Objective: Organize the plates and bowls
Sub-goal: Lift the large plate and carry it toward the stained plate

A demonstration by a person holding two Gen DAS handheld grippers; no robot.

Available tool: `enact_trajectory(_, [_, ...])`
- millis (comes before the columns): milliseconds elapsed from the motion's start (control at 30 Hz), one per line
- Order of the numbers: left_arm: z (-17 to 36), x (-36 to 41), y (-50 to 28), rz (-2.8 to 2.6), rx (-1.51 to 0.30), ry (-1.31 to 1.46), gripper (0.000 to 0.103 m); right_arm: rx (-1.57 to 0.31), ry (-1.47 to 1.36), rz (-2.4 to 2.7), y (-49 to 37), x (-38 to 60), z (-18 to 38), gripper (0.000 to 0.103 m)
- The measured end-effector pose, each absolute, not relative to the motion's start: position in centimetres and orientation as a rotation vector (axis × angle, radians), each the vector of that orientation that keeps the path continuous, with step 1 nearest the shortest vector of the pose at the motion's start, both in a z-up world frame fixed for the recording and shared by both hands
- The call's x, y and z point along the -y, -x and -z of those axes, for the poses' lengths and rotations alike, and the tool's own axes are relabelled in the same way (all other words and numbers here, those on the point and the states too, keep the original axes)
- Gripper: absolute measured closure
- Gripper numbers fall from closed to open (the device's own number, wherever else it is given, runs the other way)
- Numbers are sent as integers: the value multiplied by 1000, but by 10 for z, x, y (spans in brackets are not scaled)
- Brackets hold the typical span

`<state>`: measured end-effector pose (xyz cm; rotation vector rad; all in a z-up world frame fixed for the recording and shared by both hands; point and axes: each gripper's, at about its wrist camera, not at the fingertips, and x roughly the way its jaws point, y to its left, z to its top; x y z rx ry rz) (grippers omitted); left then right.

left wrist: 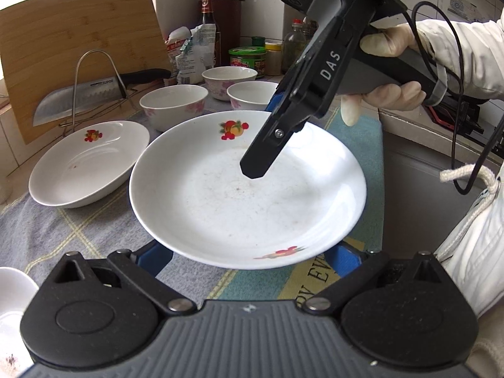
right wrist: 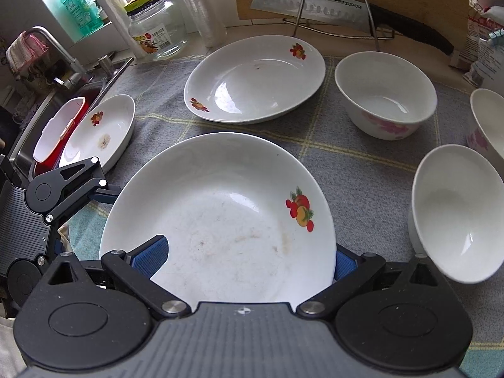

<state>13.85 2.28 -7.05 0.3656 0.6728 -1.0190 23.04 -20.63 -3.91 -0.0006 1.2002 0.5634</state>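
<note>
The plate [right wrist: 220, 220] is raised a little above the cloth [right wrist: 362, 170], its rim pinched in the right gripper [right wrist: 249, 261], whose blue pads sit narrow, one over and one under the edge. The left gripper [left wrist: 252, 255] stands wide below the plate's near rim, not clamping. I judge the step is lifting this plate for stacking. Ahead and slightly left lies the second plate [right wrist: 255, 78], so the next move needs a level carry onto it, clear of the bowl [right wrist: 384, 94].
</note>
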Motion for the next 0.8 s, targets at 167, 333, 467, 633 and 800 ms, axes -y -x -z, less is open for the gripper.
enact_trajectory(167, [66,-47,-137,967,-674,-347,2,-1189,32,-609,-238,176,36,0])
enact_trajectory(333, [61,-71,-133,914,-671,-332,2,-1182,61,-653,-245,148,32,0])
enact_trajectory(467, [57,-90,-132,874,-667,-326,2,-1174,88,-691,-250,126,29,0])
enact_trajectory(633, [52,-113,-130,818,-668,-313,2,-1166,124,-739,-257,96,27,0])
enact_trajectory(800, [49,-135,-129,761,-669,-299,2,-1157,161,-789,-264,65,24,0])
